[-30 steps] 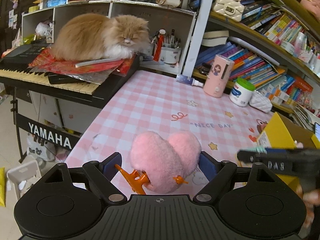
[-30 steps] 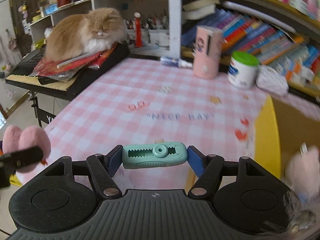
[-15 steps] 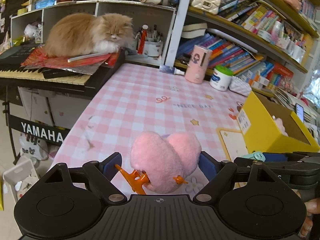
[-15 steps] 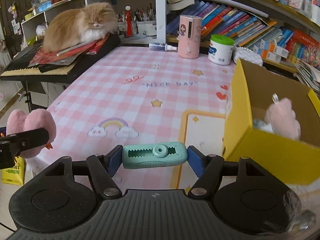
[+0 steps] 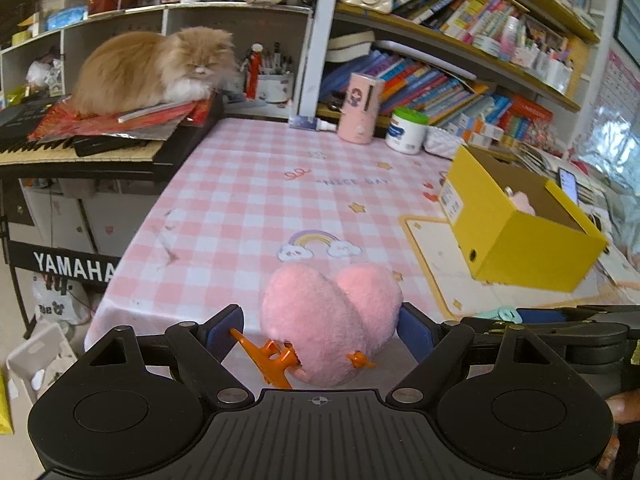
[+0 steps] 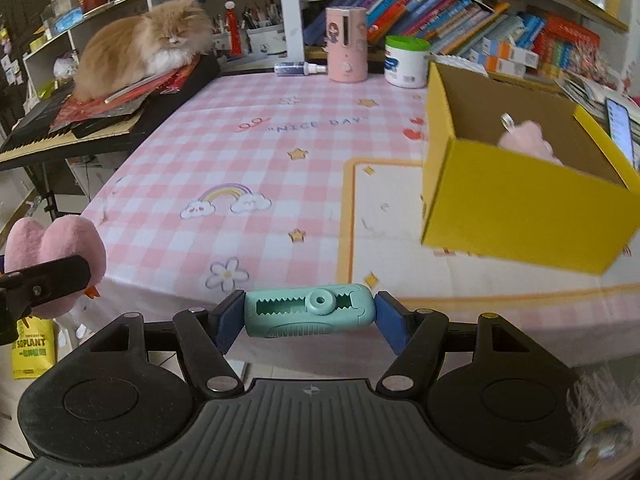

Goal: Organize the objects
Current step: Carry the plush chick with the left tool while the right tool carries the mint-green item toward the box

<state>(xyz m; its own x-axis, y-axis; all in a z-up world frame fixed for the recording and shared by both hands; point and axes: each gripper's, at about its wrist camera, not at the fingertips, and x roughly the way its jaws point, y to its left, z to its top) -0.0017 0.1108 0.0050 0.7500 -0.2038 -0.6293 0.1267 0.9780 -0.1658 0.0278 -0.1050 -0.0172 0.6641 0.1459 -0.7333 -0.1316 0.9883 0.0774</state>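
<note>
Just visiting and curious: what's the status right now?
Left gripper shut on fluffy pink heart plush. Right gripper shut on teal plastic clip. Open yellow cardboard box ahead, path clear.

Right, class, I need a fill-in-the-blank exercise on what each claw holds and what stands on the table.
1. The left claw is shut on a pink plush ____-shaped toy.
2. The right claw grips a ____-coloured clip.
3. The open box on the table is ____ on the outside.
4. A ____ lies on the keyboard.

Missing words: heart; teal; yellow; cat
</note>
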